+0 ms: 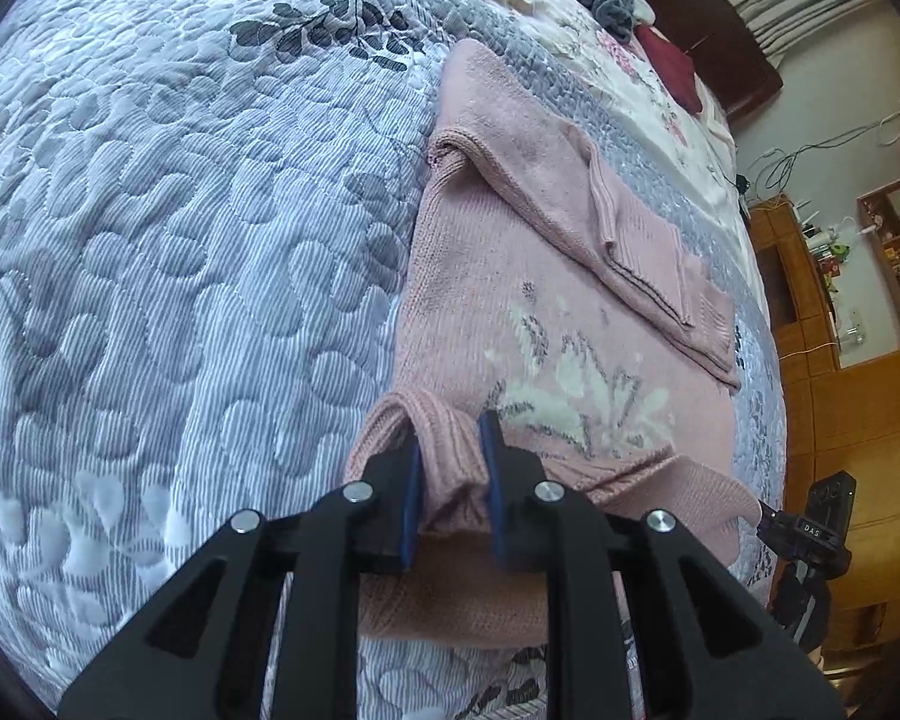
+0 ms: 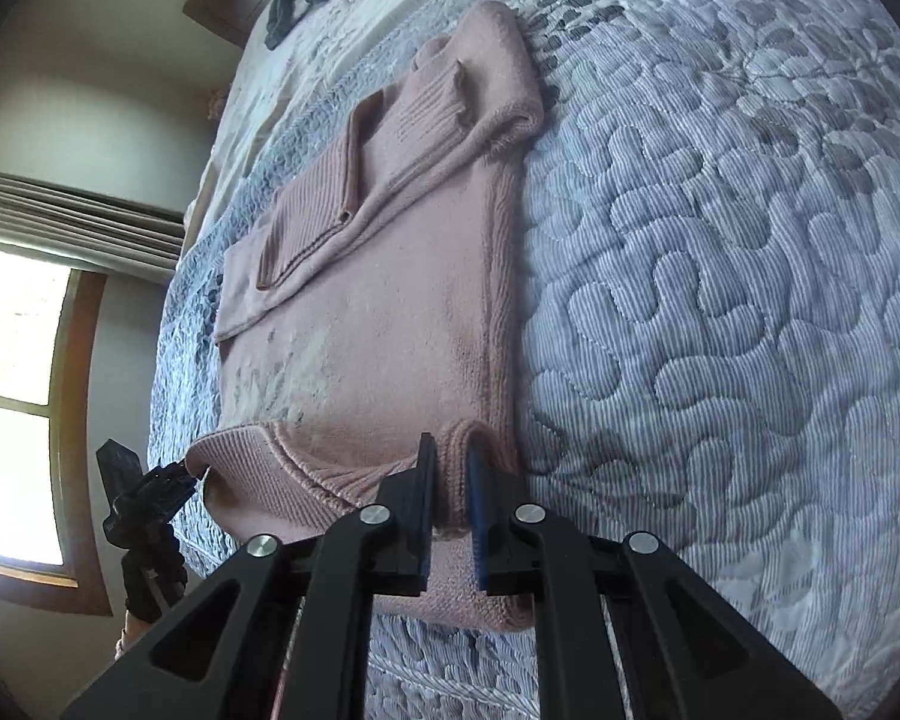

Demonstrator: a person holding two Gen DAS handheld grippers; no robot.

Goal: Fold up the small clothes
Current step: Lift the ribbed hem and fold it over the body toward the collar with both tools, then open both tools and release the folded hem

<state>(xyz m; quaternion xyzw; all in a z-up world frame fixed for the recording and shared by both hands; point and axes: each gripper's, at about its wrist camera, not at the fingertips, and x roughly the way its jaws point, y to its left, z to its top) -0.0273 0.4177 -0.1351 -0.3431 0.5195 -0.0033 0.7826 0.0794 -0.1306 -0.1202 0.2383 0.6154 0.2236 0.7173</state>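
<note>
Both grippers, left gripper (image 1: 453, 480) and right gripper (image 2: 450, 498), each pinch a corner of the pink sweater's (image 1: 510, 300) hem on the quilt (image 1: 180, 240), 2 sleeves folded in.

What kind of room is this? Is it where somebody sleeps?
Most likely a bedroom. A quilted bedspread covers a big bed with a dark wooden headboard, a pink sweater lies on it, and a curtained window is beside it.

Left tongs (image 1: 453, 480) and right tongs (image 2: 450, 498), both clamped on sweater hem (image 1: 444, 468), side by side.
</note>
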